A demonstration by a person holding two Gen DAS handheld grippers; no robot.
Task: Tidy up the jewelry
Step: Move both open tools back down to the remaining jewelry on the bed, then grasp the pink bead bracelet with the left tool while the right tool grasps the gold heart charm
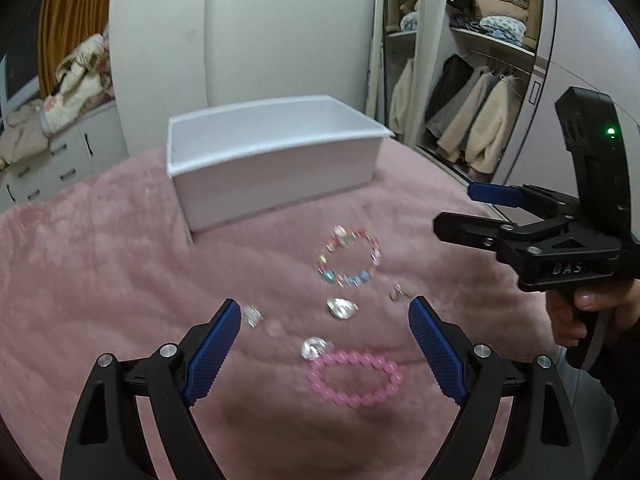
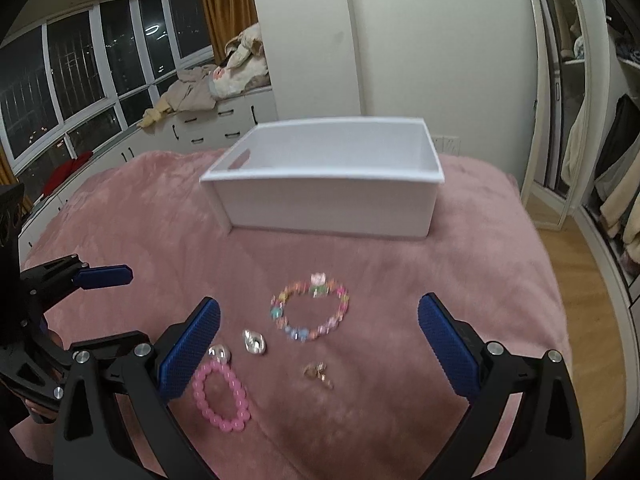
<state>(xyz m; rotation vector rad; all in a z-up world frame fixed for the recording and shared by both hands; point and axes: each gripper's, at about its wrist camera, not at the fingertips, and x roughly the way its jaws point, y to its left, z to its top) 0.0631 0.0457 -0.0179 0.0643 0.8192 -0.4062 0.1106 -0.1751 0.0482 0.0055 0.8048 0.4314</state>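
A white open box stands on the pink blanket. In front of it lie a multicoloured bead bracelet, a pink bead bracelet, two silver pieces, a small gold piece and a small sparkly piece. My left gripper is open and empty above the jewelry. My right gripper is open and empty above it; it shows in the left wrist view.
A wardrobe with hanging coats and a mirror stand to the right. White drawers with piled clothes run under the windows at left. Wooden floor lies beyond the bed's right edge.
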